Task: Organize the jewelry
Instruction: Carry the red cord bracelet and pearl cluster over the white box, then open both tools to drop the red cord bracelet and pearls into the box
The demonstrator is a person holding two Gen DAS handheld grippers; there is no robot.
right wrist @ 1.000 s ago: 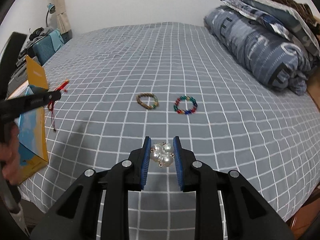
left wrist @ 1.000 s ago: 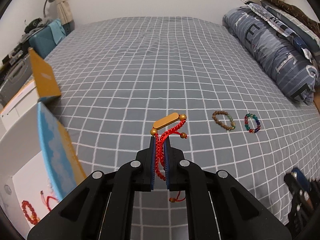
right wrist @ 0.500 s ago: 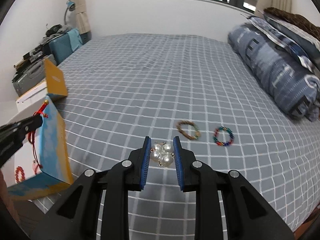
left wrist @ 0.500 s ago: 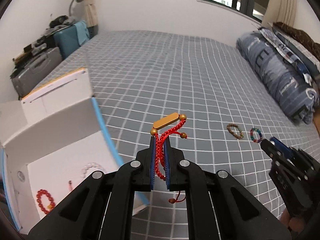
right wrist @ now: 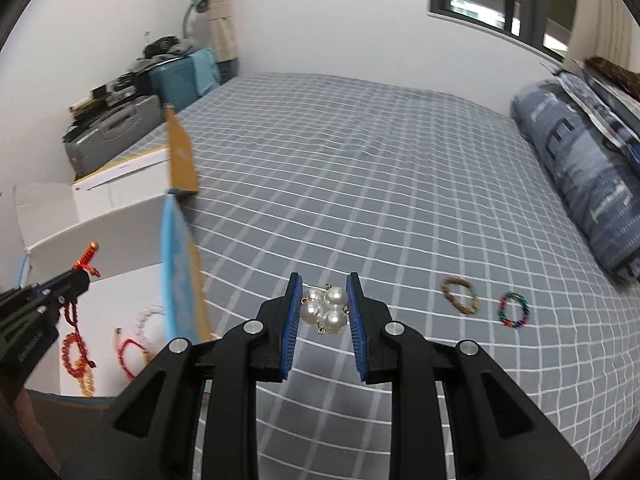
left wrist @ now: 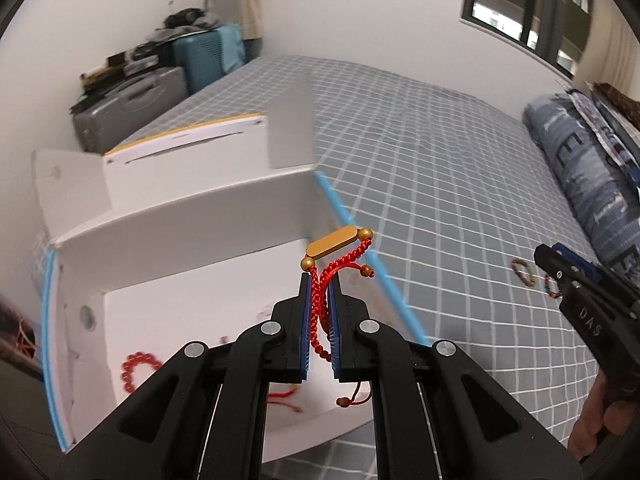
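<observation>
My left gripper (left wrist: 320, 280) is shut on a red braided bracelet (left wrist: 338, 256) with a gold bar, held above the open white box (left wrist: 192, 224) at the bed's left edge. The same bracelet (right wrist: 86, 260) and left gripper (right wrist: 78, 274) show at the left of the right wrist view. My right gripper (right wrist: 324, 286) is shut on a pearl cluster (right wrist: 324, 308) over the checked bed (right wrist: 360, 168). A brown bead bracelet (right wrist: 460, 300) and a multicoloured bead bracelet (right wrist: 513, 309) lie on the bed to its right. Inside the box lie a red bead bracelet (left wrist: 136, 366) and other red cords.
Folded blue bedding (right wrist: 580, 160) runs along the bed's right side. Suitcases (right wrist: 116, 132) and clutter stand against the left wall. The box's flaps (right wrist: 182, 152) stand up beside the bed. A hand (left wrist: 600, 424) holds the right gripper at the right of the left wrist view.
Both grippers have swung left and risen with their loads. The left one now hangs over the open box; the two bead bracelets on the bed have slid to the right of both views.
</observation>
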